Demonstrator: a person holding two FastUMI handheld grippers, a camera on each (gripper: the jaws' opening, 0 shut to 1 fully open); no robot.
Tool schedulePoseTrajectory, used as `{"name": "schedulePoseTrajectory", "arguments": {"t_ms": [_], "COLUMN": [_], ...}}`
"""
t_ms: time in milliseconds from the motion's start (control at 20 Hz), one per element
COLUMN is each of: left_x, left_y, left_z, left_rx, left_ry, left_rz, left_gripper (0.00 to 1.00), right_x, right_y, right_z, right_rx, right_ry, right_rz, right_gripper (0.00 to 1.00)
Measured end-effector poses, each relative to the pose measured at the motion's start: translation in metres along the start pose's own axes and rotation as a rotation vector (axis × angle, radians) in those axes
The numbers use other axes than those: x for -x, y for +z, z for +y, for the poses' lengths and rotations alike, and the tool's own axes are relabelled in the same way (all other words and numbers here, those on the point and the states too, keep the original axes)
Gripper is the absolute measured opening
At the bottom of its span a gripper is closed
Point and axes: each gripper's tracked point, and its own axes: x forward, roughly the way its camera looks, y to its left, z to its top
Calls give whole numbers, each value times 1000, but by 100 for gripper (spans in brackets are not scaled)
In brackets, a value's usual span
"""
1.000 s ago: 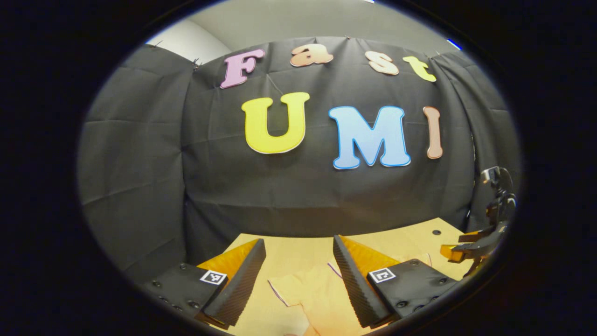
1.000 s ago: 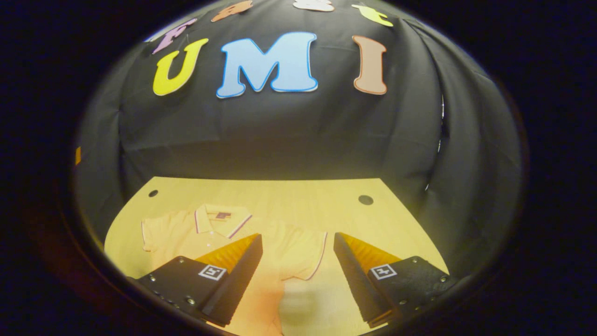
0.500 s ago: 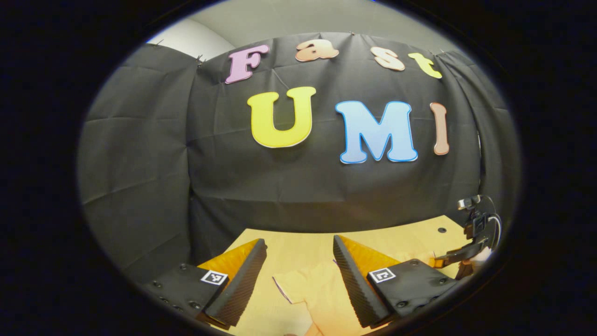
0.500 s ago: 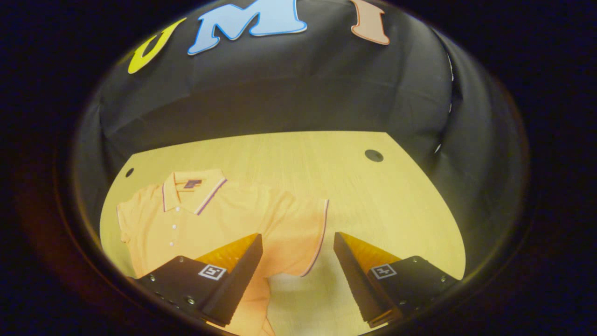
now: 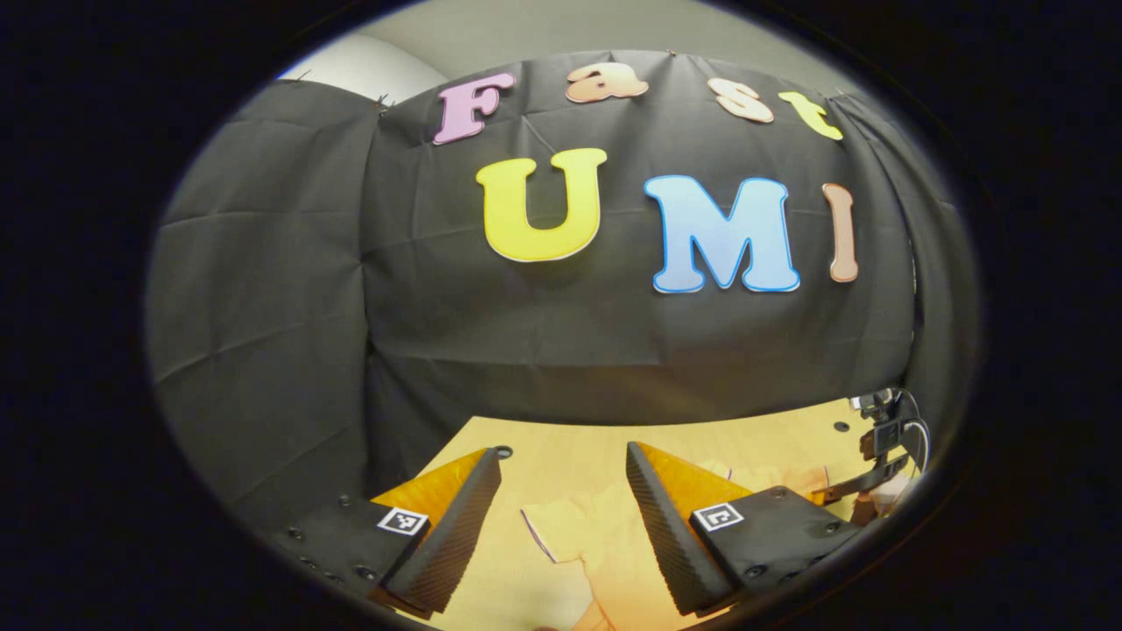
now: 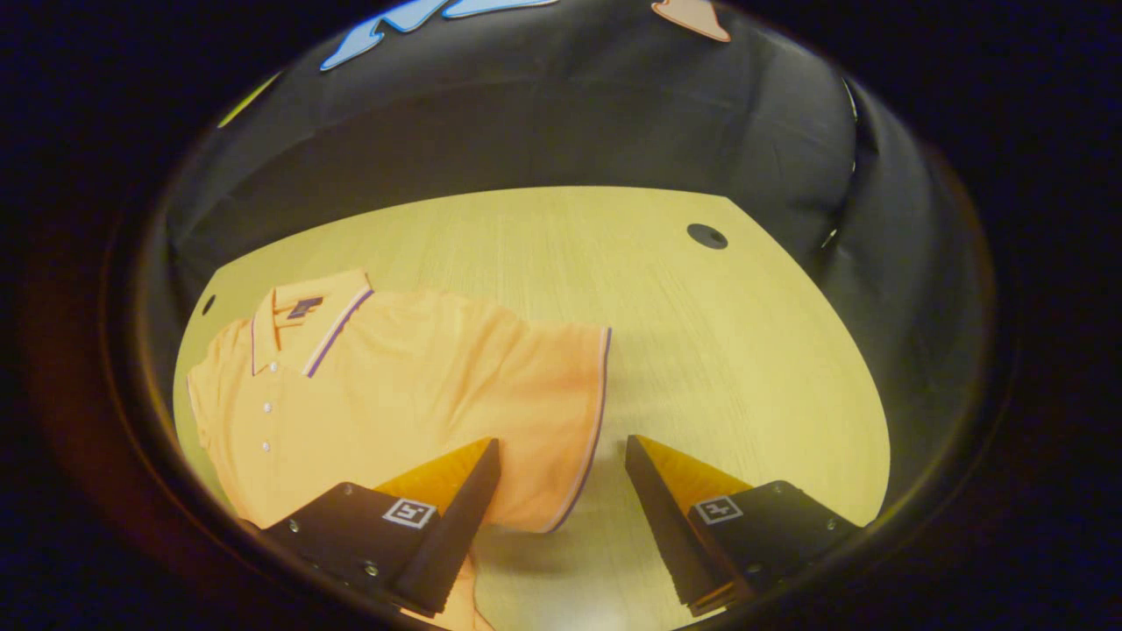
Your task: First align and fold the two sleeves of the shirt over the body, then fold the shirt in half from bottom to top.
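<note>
Wooden table (image 6: 701, 350) bare beside orange shirt (image 6: 412, 394).

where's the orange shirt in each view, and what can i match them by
Left gripper view: the shirt lies low at centre, one sleeve between the open fingers.
Right gripper view: it fills the lower left, collar at upper left.
Shared landmark: the purple-trimmed sleeve hem on the wooden table.

Dim warm light, sharp centre — fisheye-bent, darkened edges
</note>
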Motion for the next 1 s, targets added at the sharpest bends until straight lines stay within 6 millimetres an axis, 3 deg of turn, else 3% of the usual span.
{"name": "schedulePoseTrajectory", "arguments": {"t_ms": [100, 150, 300, 450, 500, 800, 1000], "left_x": [1, 3, 4, 5, 5, 7, 8], "left_y": [0, -1, -1, -1, -2, -1, -2], "left_z": [1, 2, 3, 5, 5, 7, 11], "left_rx": [1, 2, 7, 12, 14, 16, 19], "left_ry": [7, 10, 18, 25, 28, 39, 52], "left_rz": [8, 12, 19, 25, 27, 32, 30], "left_gripper": [94, 94, 94, 94, 94, 94, 94], "right_x": [-2, -2, -2, -3, -3, -2, 11], "right_y": [0, 1, 2, 4, 5, 11, 37], "right_z": [4, 8, 16, 24, 25, 22, 32], "right_rx": [-11, -22, -13, -9, -9, 43, 121], "right_ry": [25, 45, 68, 84, 79, 61, 53], "right_rz": [2, -1, -22, -28, -27, -15, -86], "right_gripper": [91, 80, 66, 10, 6, 0, 0]}}
